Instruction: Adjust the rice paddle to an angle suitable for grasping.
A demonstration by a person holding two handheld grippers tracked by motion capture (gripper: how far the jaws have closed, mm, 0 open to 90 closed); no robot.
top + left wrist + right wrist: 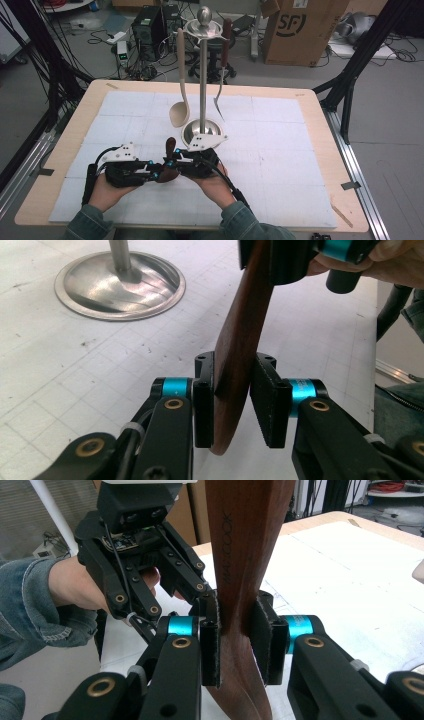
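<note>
left hand-held gripper: pads pinching the lower end of the wooden utensil handle; in the left gripper view one pad touches the wood, the other sits right against it

right hand-held gripper: jaws clamped on the same handle, both pads pressed to the wood in the right gripper view, w/ the handle rising betw. them

wooden utensil handle: dark brown, held off the bench betw. the two grippers, near the front edge, just in front of the stand base

stand: steel pole w/ round base, upright mid-bench on the white mat

ladle: pale, hangs left of pole

fork: dark handle, hangs right of pole

hands: denim sleeves come in from the bottom
</note>
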